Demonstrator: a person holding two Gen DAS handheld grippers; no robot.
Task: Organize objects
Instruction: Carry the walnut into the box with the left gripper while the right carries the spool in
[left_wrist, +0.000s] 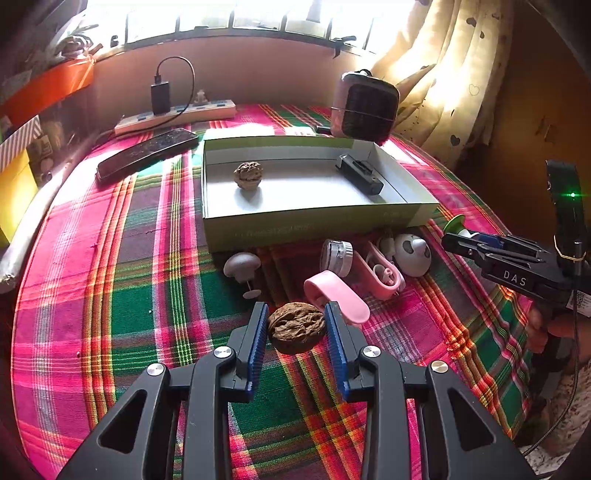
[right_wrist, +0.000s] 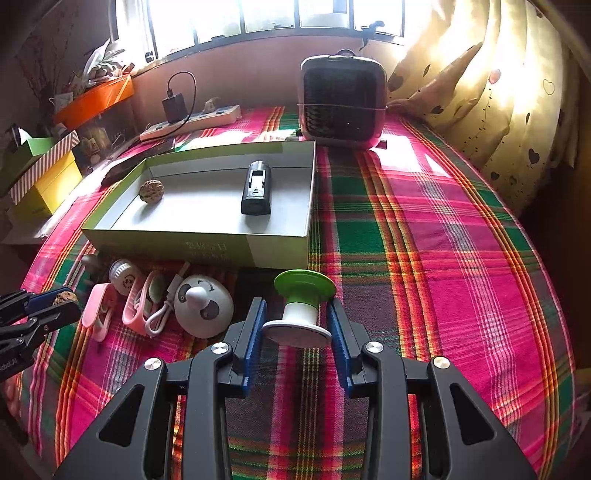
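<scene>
1. Fingers of the left gripper (left_wrist: 296, 325) stand partly closed, with their blue pads pressed on either side of a walnut (left_wrist: 295, 326); the nut appears lifted clear of the plaid cloth (left_wrist: 147, 295), gripped near the fingertips.
2. Fingers of the right gripper (right_wrist: 295, 325) are likewise partly closed, clamping the white barrel of a green-topped spool (right_wrist: 301, 314), with its white flange towards the camera and its green flange pointing away.
3. Ahead of both lies the open box (left_wrist: 258, 221), already holding a second walnut (left_wrist: 248, 175) and a black device (left_wrist: 360, 173). By my reading, both held items are bound for it.
4. Risk for the left side: the walnut is hard, round and ridged, and held only at its widest part, so a jolt or a slight loosening could let it pop out and roll off among the clutter.
5. Risk for the right side: the spool's flanges overhang the pads, and the near wall of the box is close, so a low approach could catch the green flange on the rim and twist the spool loose.
6. Between gripper and box sit a pink clip (left_wrist: 334, 295), a small white jar (left_wrist: 336, 256) and a panda-faced gadget (left_wrist: 412, 254); a low pass could knock these about.
7. Both grippers heading for the box together could bump each other.
</scene>
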